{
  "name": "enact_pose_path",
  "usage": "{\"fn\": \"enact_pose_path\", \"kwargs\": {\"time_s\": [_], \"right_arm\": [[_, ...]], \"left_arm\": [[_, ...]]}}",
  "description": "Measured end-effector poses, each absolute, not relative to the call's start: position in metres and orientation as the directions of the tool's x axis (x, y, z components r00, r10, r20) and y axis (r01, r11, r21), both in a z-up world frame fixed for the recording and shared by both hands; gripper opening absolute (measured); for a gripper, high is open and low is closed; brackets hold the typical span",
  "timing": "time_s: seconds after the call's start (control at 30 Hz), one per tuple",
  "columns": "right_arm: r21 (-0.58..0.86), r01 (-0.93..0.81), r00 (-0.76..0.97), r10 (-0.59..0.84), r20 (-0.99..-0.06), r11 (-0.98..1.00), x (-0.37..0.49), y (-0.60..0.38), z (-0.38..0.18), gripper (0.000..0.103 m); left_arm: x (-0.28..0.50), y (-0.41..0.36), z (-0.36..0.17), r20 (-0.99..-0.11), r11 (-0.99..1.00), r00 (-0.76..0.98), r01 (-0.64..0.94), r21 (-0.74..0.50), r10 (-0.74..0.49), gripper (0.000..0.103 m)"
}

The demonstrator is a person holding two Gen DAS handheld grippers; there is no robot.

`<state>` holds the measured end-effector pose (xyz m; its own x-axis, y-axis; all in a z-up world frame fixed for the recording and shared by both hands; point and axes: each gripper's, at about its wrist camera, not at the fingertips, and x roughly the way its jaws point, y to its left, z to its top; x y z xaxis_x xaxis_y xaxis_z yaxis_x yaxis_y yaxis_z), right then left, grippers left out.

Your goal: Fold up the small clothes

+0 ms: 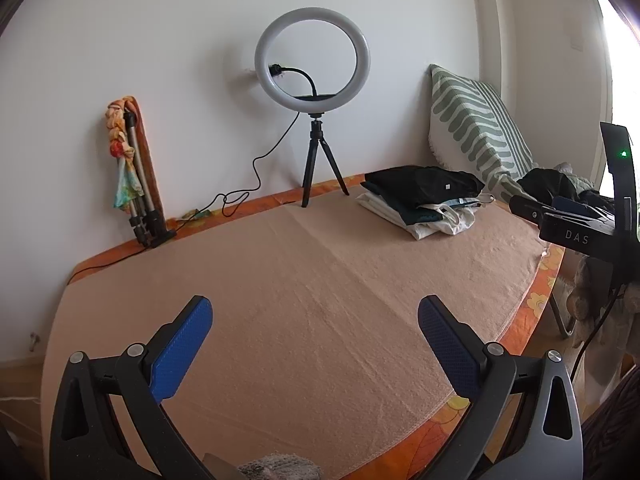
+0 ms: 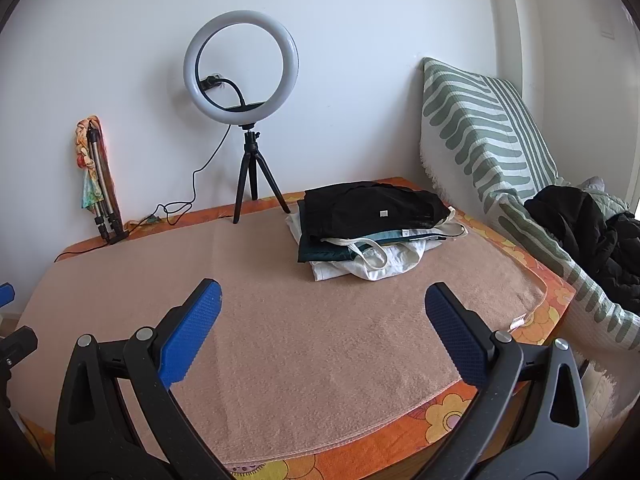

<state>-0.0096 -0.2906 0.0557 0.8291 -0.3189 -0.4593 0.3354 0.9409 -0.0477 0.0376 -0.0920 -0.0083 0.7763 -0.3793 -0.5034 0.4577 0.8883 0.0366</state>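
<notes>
Lettering "DAS" marks the right gripper (image 1: 576, 236) (white on black).

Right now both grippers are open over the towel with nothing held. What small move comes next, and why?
Probably swing the right gripper toward the dark clothes heap by the striped cushion. The left gripper is also empty, the pink towel lies bare, and the folded stack looks finished, so a fresh garment seems needed.

Bright daylight — fisheye-warped, vignetted edges
</notes>
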Motion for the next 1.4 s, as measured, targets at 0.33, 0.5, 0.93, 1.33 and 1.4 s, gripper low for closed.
{"fn": "enact_pose_path", "kwargs": {"time_s": [0.33,0.5,0.93,1.33,1.4], "right_arm": [[-0.055,0.336,0.831,-0.324,-0.452,0.94,-0.009,-0.29,0.056,0.103],[-0.056,0.336,0.831,-0.324,-0.451,0.94,-0.009,-0.29,0.056,0.103],[-0.055,0.337,0.831,-0.325,-0.451,0.94,-0.01,-0.289,0.056,0.103],[-0.056,0.336,0.831,-0.324,-0.451,0.94,-0.01,-0.29,0.056,0.103],[-0.057,0.335,0.832,-0.323,-0.451,0.941,-0.01,-0.29,0.056,0.103]], "left_arm": [[0.035,-0.092,-0.006,-0.493,0.888,0.783,0.458,0.041,-0.381,0.102],[0.034,-0.092,-0.005,-0.488,0.887,0.785,0.459,0.046,-0.381,0.102],[0.03,-0.093,-0.004,-0.485,0.884,0.784,0.465,0.046,-0.388,0.102],[0.028,-0.093,-0.003,-0.481,0.883,0.785,0.468,0.047,-0.39,0.102],[0.028,-0.093,-0.002,-0.48,0.883,0.786,0.467,0.046,-0.39,0.102]]}}
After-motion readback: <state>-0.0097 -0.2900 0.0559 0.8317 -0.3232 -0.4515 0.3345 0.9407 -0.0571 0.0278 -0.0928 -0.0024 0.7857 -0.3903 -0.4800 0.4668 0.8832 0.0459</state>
